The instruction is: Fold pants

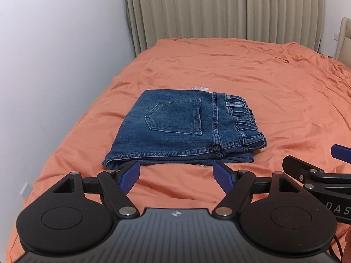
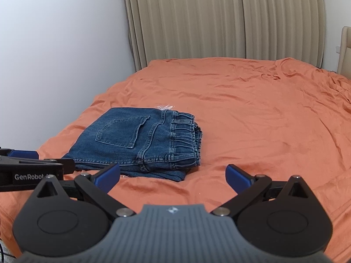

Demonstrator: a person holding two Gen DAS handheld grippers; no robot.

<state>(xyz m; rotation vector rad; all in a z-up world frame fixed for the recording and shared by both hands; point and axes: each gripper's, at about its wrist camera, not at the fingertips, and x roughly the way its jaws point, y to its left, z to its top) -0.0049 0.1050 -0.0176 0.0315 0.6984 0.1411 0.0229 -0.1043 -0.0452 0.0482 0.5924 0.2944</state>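
While jeans (image 1: 175,129) lie folded | left gripper (image 1: 176,176), right gripper (image 2: 173,176) hover agape

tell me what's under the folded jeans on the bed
The folded jeans lie on the orange bedsheet. White frayed threads peek out at the far edge; anything else beneath is covered.

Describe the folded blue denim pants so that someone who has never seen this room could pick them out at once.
Start at the bed covered by a wrinkled orange sheet, which stands before beige pleated curtains. On its near left part lies a compact folded bundle of blue denim pants. A stitched back pocket faces up, the gathered elastic waistband lies on the right, and it is the only dark blue item on the orange cloth.
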